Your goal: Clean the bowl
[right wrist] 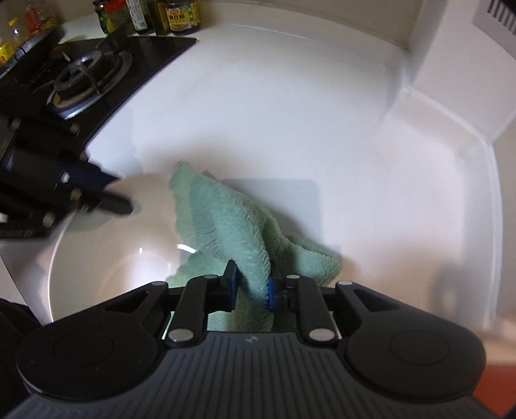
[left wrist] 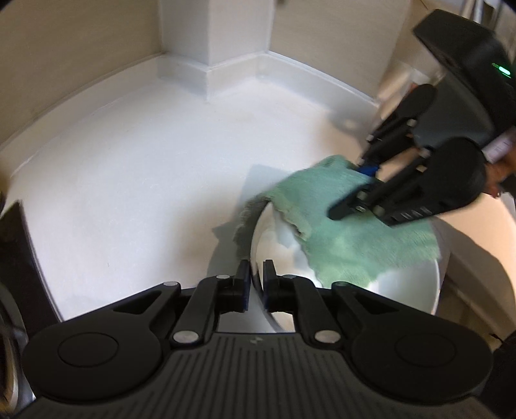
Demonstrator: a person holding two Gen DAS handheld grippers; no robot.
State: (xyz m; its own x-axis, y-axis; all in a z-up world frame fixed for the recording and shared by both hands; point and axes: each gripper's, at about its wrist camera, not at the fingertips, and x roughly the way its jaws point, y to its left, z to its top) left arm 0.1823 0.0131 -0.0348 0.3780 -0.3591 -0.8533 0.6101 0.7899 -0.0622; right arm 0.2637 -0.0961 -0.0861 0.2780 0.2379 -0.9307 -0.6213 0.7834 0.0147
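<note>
Stove (right wrist: 80,75): seen at far left of the right wrist view; black glass hob with one round burner, set into the white surface.
Jars (right wrist: 154,16): several labelled jars and bottles are lined up behind the stove, against the wall.
Left claw (left wrist: 256,277): pressed nearly together on the near rim of the bowl, the rim pinched between the two pads. In the right wrist view it enters from the left, blurred, clamped on the bowl's edge.
Counter (left wrist: 129,180): white and glossy, bounded by a low white upstand and a boxed corner at the back.
Bowl (right wrist: 106,258): white, shallow, resting on the counter between the two claws; its inside is partly bare and glossy, partly covered by the cloth.
Cloth (right wrist: 222,222): pale green, fluffy; it is draped from the far rim down into the bowl, one fold hanging over the rim onto the counter.
Right claw (right wrist: 251,285): part-way closed, a thick fold of the cloth gripped between its blue pads. In the left wrist view it reaches in from the right, angled down, the cloth bunched under it over the bowl.
Hand (left wrist: 498,180): only a small part is seen behind the right claw's body, at the right edge.
</note>
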